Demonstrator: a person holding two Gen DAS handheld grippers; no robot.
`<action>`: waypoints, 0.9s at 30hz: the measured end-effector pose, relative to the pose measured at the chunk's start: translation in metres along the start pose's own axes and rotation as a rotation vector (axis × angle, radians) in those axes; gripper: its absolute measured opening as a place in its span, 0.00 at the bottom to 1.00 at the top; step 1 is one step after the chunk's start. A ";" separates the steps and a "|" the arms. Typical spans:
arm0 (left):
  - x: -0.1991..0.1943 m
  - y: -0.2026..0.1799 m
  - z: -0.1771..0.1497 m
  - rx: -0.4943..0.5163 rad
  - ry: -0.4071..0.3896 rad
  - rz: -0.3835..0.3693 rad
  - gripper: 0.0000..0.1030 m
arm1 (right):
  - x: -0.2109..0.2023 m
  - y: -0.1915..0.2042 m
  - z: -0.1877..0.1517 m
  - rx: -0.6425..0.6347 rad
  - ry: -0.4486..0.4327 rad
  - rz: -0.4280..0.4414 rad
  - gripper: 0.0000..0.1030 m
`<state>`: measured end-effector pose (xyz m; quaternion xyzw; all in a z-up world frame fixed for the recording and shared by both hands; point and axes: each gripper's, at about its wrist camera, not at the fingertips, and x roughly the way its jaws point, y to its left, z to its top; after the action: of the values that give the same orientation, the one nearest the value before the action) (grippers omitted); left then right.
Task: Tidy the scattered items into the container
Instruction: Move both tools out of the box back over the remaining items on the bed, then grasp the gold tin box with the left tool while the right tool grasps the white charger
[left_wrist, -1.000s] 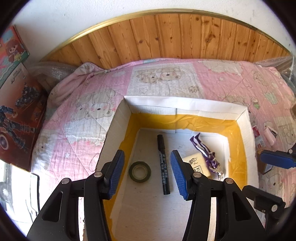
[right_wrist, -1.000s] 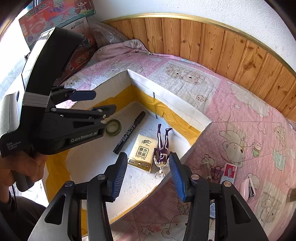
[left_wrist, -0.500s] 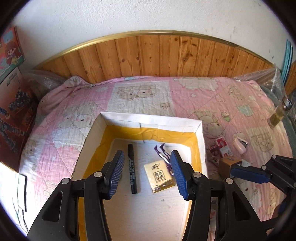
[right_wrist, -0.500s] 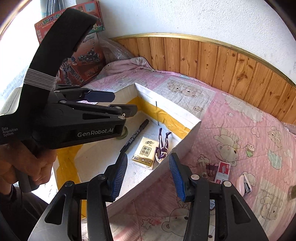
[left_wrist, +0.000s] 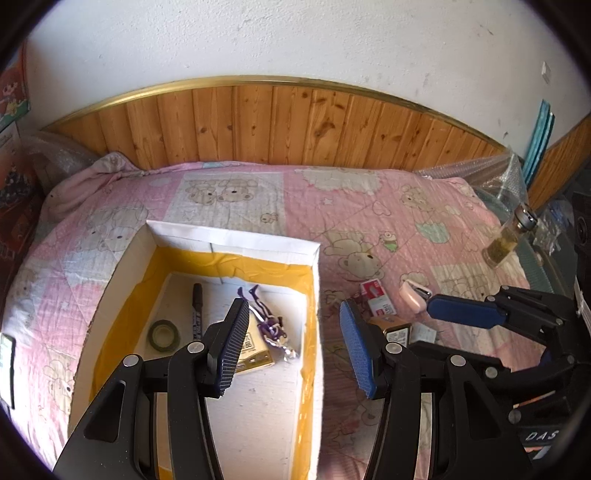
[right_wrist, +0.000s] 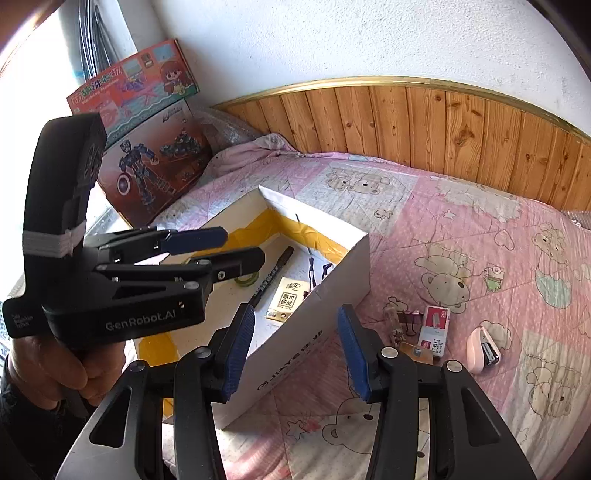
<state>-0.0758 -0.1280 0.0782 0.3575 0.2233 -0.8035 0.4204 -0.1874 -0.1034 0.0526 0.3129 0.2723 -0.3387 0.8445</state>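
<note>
Left gripper (left_wrist: 293, 345): jaws wide apart, holding nothing, above the right wall of the box; its body reads "GenRobot.AI" in the right wrist view.
Right gripper (right_wrist: 295, 350): jaws spread wide, nothing between them, over the box's near corner.
Cardboard box (left_wrist: 236, 236): white walls, yellow tape inside, on the bed's pink bear quilt (left_wrist: 406, 221); dark print on its outer side, too skewed to read.
Inside the box: black marker (left_wrist: 197, 306), green tape roll (left_wrist: 163, 335), tissue pack (right_wrist: 288, 297) with Chinese print, purple figurine (left_wrist: 267, 321).
Outside on the quilt: staples box (right_wrist: 432, 328) marked "STAPLES", pink stapler (right_wrist: 482, 349), binder clips (right_wrist: 410, 317).
Toy boxes (right_wrist: 147, 147): against the wall, Chinese lettering.
</note>
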 end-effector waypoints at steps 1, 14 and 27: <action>0.000 -0.005 -0.001 0.006 -0.001 -0.012 0.53 | -0.004 -0.004 0.001 0.005 -0.008 0.001 0.47; 0.042 -0.078 -0.020 0.107 0.111 -0.118 0.53 | -0.013 -0.093 -0.007 0.156 0.032 -0.106 0.47; 0.122 -0.107 -0.036 0.052 0.238 -0.126 0.53 | 0.044 -0.164 -0.055 0.104 0.337 -0.224 0.47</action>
<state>-0.1987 -0.1088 -0.0321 0.4461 0.2727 -0.7858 0.3304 -0.2949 -0.1763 -0.0695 0.3760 0.4252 -0.3871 0.7267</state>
